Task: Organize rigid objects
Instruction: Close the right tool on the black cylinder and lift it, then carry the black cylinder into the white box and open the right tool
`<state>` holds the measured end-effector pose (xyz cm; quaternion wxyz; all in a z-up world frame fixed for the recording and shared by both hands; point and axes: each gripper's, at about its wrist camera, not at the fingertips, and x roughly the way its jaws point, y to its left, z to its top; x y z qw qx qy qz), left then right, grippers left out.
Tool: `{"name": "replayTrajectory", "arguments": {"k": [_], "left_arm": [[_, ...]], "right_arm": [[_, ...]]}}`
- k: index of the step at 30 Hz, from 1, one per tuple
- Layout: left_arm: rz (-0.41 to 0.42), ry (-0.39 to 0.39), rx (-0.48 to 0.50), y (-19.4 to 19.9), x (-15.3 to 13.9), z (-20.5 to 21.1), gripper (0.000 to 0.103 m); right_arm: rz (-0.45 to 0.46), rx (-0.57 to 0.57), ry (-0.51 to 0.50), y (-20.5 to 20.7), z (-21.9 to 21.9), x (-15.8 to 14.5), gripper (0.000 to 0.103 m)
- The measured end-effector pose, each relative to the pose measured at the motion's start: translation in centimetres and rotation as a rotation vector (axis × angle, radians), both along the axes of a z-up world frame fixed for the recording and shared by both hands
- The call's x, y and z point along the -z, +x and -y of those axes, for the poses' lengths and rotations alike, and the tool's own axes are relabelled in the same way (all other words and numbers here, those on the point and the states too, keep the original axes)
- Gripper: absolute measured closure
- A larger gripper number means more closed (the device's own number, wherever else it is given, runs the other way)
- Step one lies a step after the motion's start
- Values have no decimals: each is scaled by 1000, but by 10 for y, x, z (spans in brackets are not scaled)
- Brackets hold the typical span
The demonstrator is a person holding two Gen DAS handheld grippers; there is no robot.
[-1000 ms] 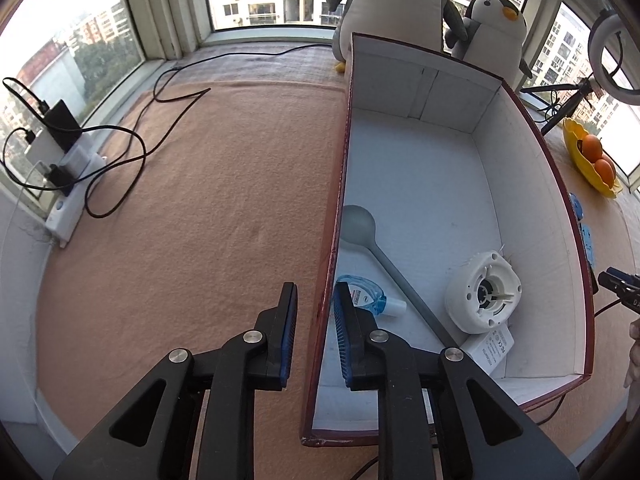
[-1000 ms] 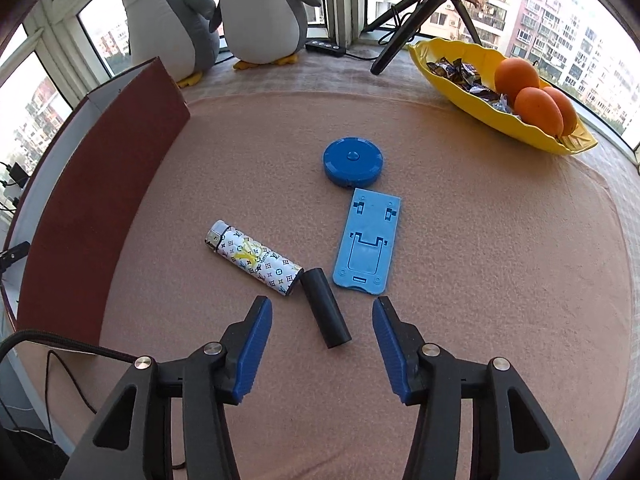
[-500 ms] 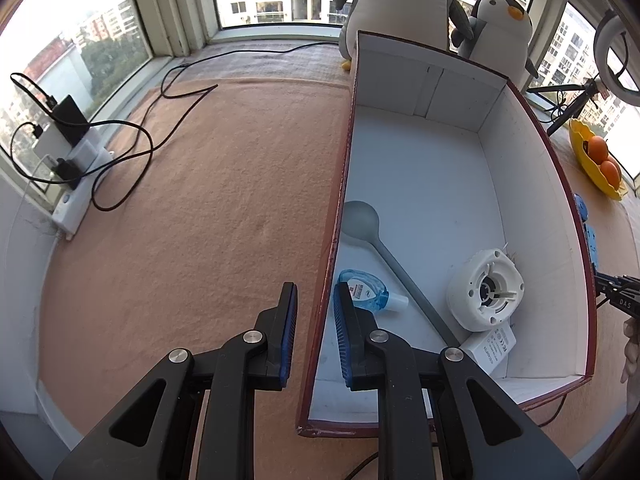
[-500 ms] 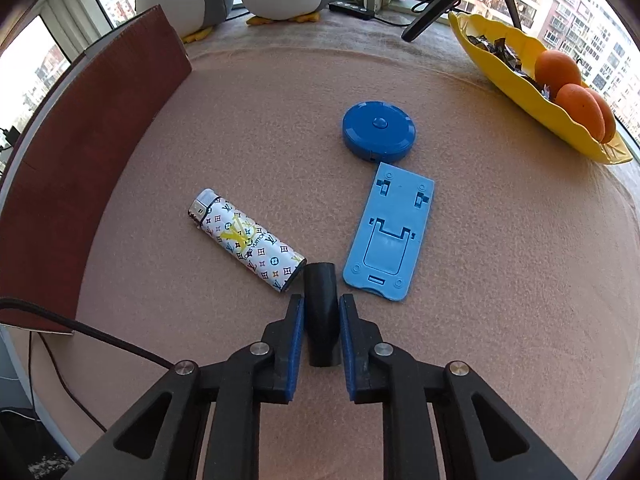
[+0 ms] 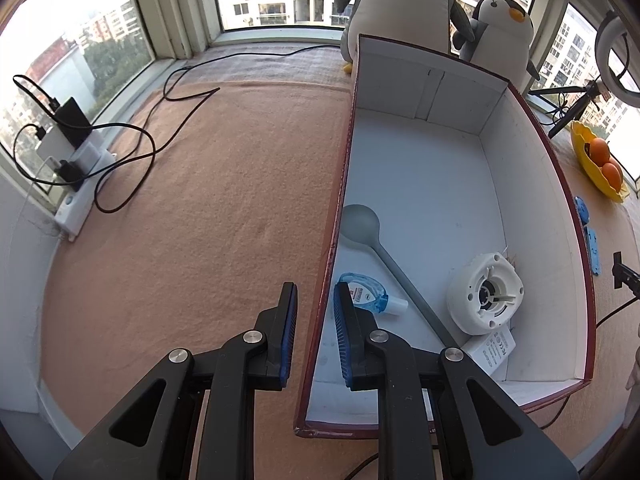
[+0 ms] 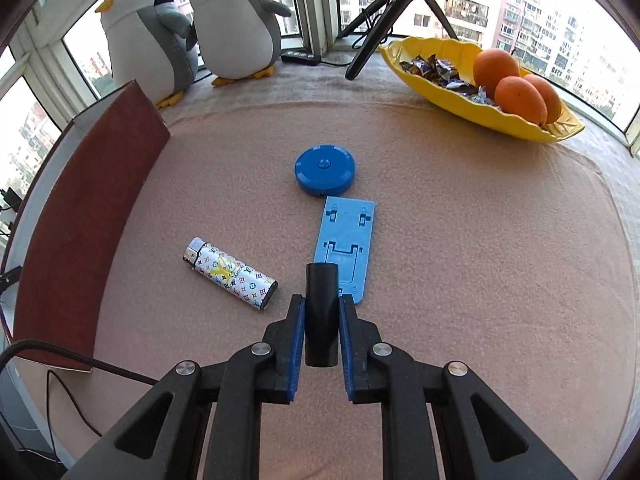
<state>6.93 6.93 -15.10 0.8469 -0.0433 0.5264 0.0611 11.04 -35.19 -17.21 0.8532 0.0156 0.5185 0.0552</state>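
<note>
My right gripper [image 6: 320,312] is shut on a black cylinder [image 6: 321,304] and holds it above the tan mat. Below it lie a patterned lighter [image 6: 230,273], a flat blue stand [image 6: 346,246] and a round blue disc [image 6: 325,169]. My left gripper [image 5: 314,304] straddles the left wall of the red-and-white box [image 5: 340,200], its pads a narrow gap apart; whether they press the wall I cannot tell. The box holds a grey spoon [image 5: 372,236], a blue-and-white bottle [image 5: 370,296], a white round part [image 5: 485,294] and a white adapter [image 5: 490,350].
Two plush penguins [image 6: 232,20] stand behind the box. A yellow dish [image 6: 480,92] with oranges and sweets sits far right, a tripod [image 6: 384,12] behind it. A power strip with chargers and cables [image 5: 76,168] lies at the mat's left edge.
My right gripper closed on the black cylinder and lifted it off the mat, backing away from the objects. My left gripper stayed on the box wall; its view drew back slightly.
</note>
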Motion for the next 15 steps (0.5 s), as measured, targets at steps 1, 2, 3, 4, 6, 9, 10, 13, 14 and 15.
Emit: {"name": "replayTrajectory", "arguments": {"k": [1,2,3,4,6,9,10,13,14,15], "left_arm": [[1,-1,2,0,0,0,86],[4,-2,3,0,-1,1,86],[7,-2,4,0,-1,1,86],[9,-3,5,0,-2,1,86],[13,-8,5,0,-2,0,86],[20,-14,5,0,-4,-2,86],[24,-16,5,0,-4,-2,86],[34,-22,6,0,-6,-3,86],[36,-23,8,1,-6,-4,86],[40,-24,9,1,-7,-4,86]], "right_arm": [[21,1,1,-1,-2,-7,88],[41,-1,4,-3,-5,-14,88],[59,-7,6,-2,-10,-20,88],[76,-15,8,-2,-15,-26,88],[108,-37,8,-5,-27,-38,88],[150,-77,13,-9,-47,-54,88],[162,-92,17,-11,-54,-60,88],[187,-137,29,-14,-77,-72,88],[194,-151,31,-15,-84,-75,88],[200,-165,34,-16,-91,-78,88]]}}
